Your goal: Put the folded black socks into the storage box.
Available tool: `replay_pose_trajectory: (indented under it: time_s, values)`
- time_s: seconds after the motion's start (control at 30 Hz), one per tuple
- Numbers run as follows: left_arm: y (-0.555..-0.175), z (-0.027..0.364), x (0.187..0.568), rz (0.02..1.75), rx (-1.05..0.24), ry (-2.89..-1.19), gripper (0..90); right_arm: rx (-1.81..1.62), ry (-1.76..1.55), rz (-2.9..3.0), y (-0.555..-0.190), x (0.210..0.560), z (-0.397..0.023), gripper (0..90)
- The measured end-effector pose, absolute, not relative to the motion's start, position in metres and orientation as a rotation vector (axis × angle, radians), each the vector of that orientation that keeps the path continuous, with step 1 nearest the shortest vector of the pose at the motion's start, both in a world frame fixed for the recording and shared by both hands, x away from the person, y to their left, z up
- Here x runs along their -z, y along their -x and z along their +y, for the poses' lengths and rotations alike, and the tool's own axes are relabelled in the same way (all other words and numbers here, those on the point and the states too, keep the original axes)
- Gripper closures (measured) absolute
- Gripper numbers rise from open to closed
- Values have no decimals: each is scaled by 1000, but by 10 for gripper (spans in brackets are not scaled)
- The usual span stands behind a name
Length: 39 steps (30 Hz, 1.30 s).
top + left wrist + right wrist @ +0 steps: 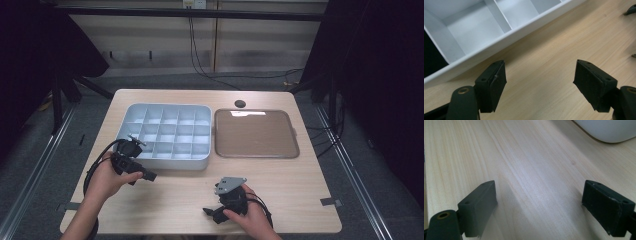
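Hovering near front left corner of white compartment tray [165, 132]: left gripper [145, 174], fingers [491, 86] spread apart, nothing between, tray's front wall just beyond fingertips in left gripper view. Resting low over bare tabletop [290, 185] near front edge: right gripper [210, 212], fingers [477, 207] wide apart, empty, well apart from tray. Lying right of tray, touching or nearly so: brown flat tray [256, 134].

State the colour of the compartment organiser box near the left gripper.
The plastic compartment organiser box is pale grey-white, clearest in the high view.
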<state>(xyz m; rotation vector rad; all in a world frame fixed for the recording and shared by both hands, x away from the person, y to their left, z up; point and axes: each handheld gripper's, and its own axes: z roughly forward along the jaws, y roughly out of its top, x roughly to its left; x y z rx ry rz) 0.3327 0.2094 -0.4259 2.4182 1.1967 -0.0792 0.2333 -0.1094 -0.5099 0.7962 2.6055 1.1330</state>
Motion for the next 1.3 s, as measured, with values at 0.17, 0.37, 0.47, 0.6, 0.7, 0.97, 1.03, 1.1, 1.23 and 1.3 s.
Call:
replay_pose_trajectory:
  time_s: [0.17,0.37,0.47,0.6,0.7,0.97,1.03,1.1,1.23,1.3]
  values:
    - [-328,208,433,1184,93,-2423,256,-1133,-797,2606,-233,510,-109,117]
    - [-323,205,447,1171,112,-2438,258,-1133,-796,2605,-233,510,-109,117]
    - [-321,203,453,1162,118,-2443,261,-1133,-797,2605,-233,510,-109,117]
    - [-319,200,458,1155,122,-2440,261,-1133,-796,2606,-233,510,-109,117]
    - [-317,198,461,1141,113,-2433,261,-1133,-796,2605,-233,510,-109,117]
    - [-312,193,472,1107,114,-2440,261,-1133,-796,2605,-233,510,-109,117]
    - [-310,193,474,1100,104,-2437,261,-1133,-796,2606,-233,510,-109,117]
    - [-309,192,475,1087,94,-2433,258,-1133,-796,2605,-233,510,-109,117]
    - [-307,190,476,1060,65,-2429,253,-1133,-796,2606,-233,510,-109,117]
    - [-306,191,477,1037,54,-2432,251,-1133,-796,2606,-233,510,-109,117]
